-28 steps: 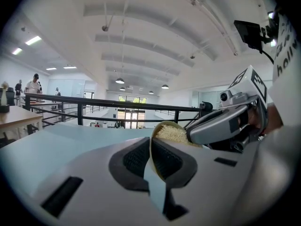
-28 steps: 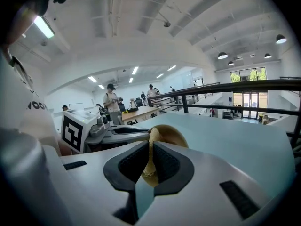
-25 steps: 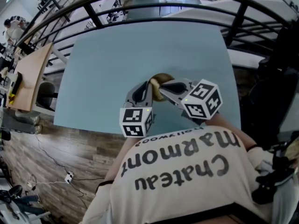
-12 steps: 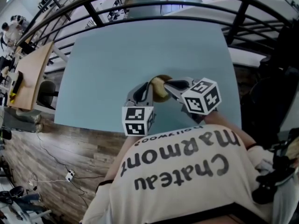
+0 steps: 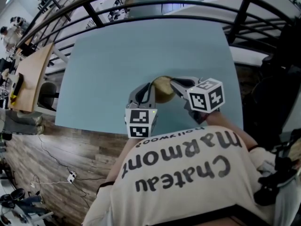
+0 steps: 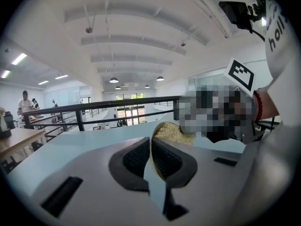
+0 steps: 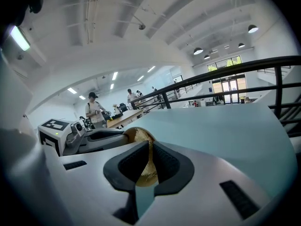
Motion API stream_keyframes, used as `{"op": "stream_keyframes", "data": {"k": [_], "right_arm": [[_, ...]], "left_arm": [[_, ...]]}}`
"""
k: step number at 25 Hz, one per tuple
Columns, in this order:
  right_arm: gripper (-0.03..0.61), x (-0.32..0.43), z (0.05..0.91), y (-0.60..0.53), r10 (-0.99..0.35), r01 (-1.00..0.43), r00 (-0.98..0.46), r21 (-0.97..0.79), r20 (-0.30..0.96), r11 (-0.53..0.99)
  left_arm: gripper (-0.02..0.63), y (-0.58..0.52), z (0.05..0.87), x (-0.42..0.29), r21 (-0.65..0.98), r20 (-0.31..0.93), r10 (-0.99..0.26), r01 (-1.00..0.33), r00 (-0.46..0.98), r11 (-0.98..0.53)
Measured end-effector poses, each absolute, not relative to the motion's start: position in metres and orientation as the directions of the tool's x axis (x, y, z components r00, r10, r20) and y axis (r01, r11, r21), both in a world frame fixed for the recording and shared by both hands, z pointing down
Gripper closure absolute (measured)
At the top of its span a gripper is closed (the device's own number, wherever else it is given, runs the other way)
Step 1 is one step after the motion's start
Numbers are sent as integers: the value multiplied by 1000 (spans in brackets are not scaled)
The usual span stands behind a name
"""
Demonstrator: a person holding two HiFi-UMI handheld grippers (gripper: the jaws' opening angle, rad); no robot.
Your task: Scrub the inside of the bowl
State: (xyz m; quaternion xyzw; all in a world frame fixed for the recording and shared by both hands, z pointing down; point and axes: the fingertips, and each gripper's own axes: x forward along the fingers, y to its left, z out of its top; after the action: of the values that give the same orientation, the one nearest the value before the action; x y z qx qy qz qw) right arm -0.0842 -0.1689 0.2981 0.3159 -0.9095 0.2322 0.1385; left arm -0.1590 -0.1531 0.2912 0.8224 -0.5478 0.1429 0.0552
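A small tan bowl point(image 5: 163, 89) is held just above the pale blue table point(image 5: 141, 51), near its front edge. My left gripper point(image 5: 151, 90) is shut on the bowl's left rim; in the left gripper view the thin rim point(image 6: 154, 136) runs between the pads of the left gripper point(image 6: 151, 147). My right gripper point(image 5: 175, 85) reaches in from the right and is shut on a straw-coloured fibrous scrubber point(image 7: 147, 172). The scrubber point(image 6: 172, 132) lies against the inside of the bowl point(image 7: 133, 133). In the right gripper view, the right gripper point(image 7: 149, 150) faces the left gripper point(image 7: 91, 138).
A black railing point(image 5: 155, 6) curves behind the table. A wooden bench point(image 5: 29, 74) and a chair point(image 5: 45, 94) stand at the left, above wood flooring point(image 5: 51, 149) with cables. The person's torso point(image 5: 188, 178) fills the lower middle. People stand far off at the left.
The right gripper has shifted a little right and turned, its marker cube now higher. The bowl shows more of its pale inside. The left gripper has edged slightly down.
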Motion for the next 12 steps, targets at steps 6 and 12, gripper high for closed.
{"op": "stream_keyframes", "data": {"k": [6,12], "right_arm": [[528,-82,299,-171,-534,-662,-745,-342,401,667],[527,-79,307,-168,-546,-685,-724,-351,421,638]], "left_arm": [[594,-152,282,-161,-86,263,-898,-919,352,-385],[592,-148,280,-161,-96,243,-906,-920,348,-379]]}}
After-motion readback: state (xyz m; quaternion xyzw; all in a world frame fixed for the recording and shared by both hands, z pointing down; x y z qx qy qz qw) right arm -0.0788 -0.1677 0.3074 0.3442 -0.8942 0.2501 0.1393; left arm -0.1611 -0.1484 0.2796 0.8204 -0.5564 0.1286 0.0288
